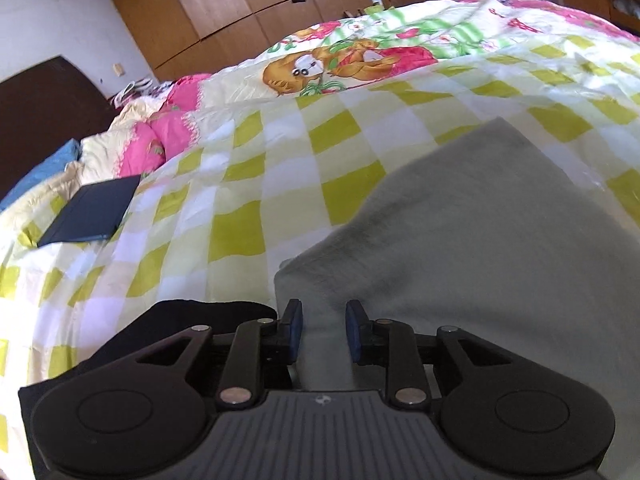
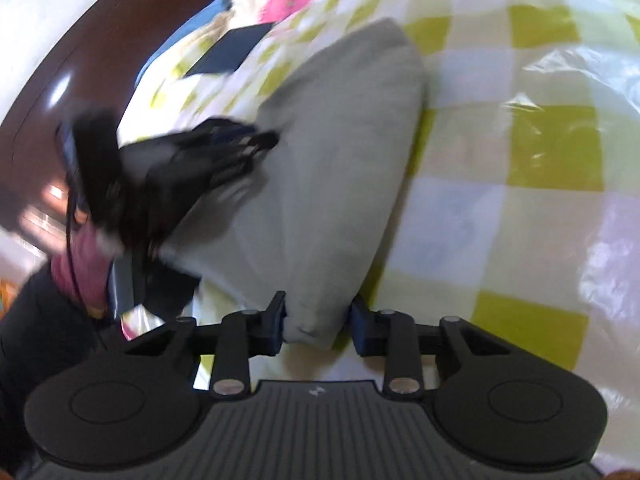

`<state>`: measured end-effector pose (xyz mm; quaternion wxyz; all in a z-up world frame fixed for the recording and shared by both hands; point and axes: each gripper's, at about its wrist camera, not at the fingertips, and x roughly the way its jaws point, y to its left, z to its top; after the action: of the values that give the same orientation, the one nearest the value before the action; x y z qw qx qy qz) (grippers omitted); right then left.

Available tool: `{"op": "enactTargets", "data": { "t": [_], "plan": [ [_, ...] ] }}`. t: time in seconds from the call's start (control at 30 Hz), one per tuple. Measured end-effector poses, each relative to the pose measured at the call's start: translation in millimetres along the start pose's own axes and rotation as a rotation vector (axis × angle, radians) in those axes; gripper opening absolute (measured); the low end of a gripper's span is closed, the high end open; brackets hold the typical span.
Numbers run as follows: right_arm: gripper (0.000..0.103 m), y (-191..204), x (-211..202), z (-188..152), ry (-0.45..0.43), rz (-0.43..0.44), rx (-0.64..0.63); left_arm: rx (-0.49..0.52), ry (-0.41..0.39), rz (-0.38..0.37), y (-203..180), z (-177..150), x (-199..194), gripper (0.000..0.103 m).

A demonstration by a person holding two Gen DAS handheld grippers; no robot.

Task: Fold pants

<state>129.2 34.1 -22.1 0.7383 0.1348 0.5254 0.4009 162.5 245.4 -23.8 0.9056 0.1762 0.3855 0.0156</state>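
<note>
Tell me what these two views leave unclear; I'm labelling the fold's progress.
- Pants: near end, left wrist view, hidden under the left tool.
- Left tool, right wrist view: blurred, grip unreadable.
- Right tool: whether its pads press the cloth.
- Dark flat thing: too indistinct to identify.

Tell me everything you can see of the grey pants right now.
The pants are plain pale grey, of soft matte cloth, lying folded into a thick smooth pad on the checked yellow-and-white bedspread. The right gripper has one corner between its fingers; whether the pads press it is unclear. The left gripper hovers open over another edge. No waistband, pockets or seams show.
</note>
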Motion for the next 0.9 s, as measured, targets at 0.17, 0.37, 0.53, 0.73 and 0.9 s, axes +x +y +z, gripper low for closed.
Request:
{"op": "enactTargets", "data": {
  "t": [0.17, 0.37, 0.53, 0.73, 0.9],
  "plan": [
    [0.051, -3, -22, -7, 0.022, 0.006, -0.044, 0.022, -0.011, 0.038, -3, 5, -15, 0.04],
    [0.067, -43, -52, 20, -0.123, 0.007, 0.108, -0.015, -0.108, -0.072, -18, -6, -72, 0.04],
    [0.067, -80, -30, 57, -0.138, 0.05, 0.253, 0.046, -0.194, -0.275, -61, -14, -115, 0.041],
    [0.067, -74, 13, 88, -0.119, 0.044, 0.221, 0.15, -0.056, -0.406, -104, -42, -105, 0.041],
    [0.027, -71, 25, 88, -0.106, 0.003, 0.216, 0.128, -0.041, -0.358, -82, -53, -125, 0.041]
  ]
}}
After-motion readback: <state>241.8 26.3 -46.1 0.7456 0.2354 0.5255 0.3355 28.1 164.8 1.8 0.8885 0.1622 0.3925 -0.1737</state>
